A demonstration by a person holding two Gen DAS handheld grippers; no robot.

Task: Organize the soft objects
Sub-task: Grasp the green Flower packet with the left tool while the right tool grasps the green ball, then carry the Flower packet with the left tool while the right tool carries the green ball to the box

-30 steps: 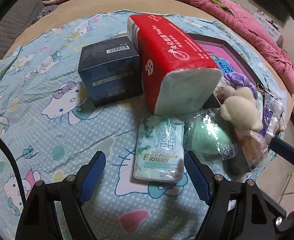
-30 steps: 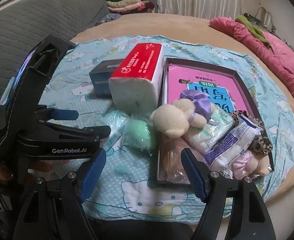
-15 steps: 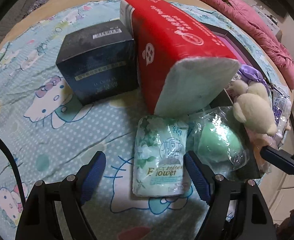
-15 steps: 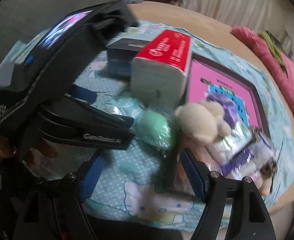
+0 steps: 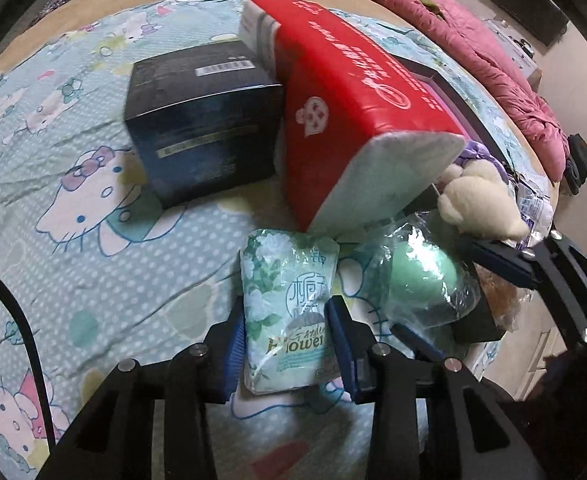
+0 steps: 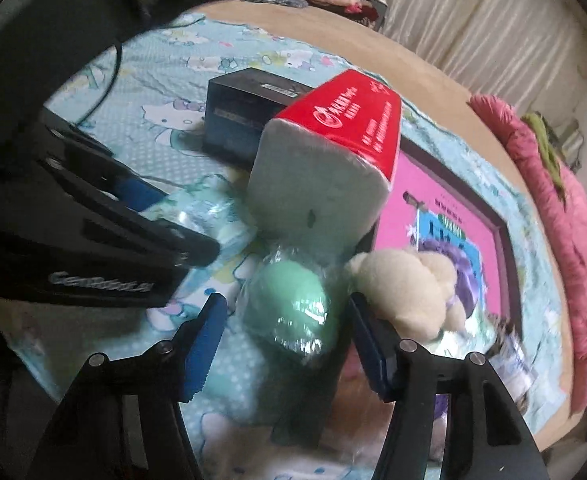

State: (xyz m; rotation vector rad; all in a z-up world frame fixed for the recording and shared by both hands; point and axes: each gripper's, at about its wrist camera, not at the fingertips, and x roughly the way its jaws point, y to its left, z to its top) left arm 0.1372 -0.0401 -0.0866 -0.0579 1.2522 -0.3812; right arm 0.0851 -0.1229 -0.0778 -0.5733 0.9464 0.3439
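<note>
The things sat on a cartoon-print sheet [image 5: 93,240] spread over a round tan bed [image 6: 373,40]. Most of them crowded toward the near right part of the sheet, where a dark-framed tray with a pink floor [image 6: 433,208] reached close to the bed's near edge. The sheet's left half lay bare in the left wrist view, from the dark blue box [image 5: 205,120] out to the left edge, and a strip of bare sheet showed along the near edge. A pink quilt [image 5: 473,40] ran along the bed's far right edge.

A red tissue pack [image 5: 353,100] lay beside the box, its white end toward the near edge. Just in front of that end were a green floral tissue packet [image 5: 289,312] and, to its right, a green ball in clear wrap [image 5: 425,280]. A cream plush toy [image 6: 405,288] rested at the tray's near left corner, touching the ball's wrap.

The left gripper [image 5: 289,344] was closing, narrowed to the packet's width, its blue pads against both long sides of the floral packet on the sheet. The right gripper [image 6: 285,336] was closing too, about half open, with the wrapped ball between its jaws; the right pad looked to meet the wrap, while a gap stayed at the left pad.
</note>
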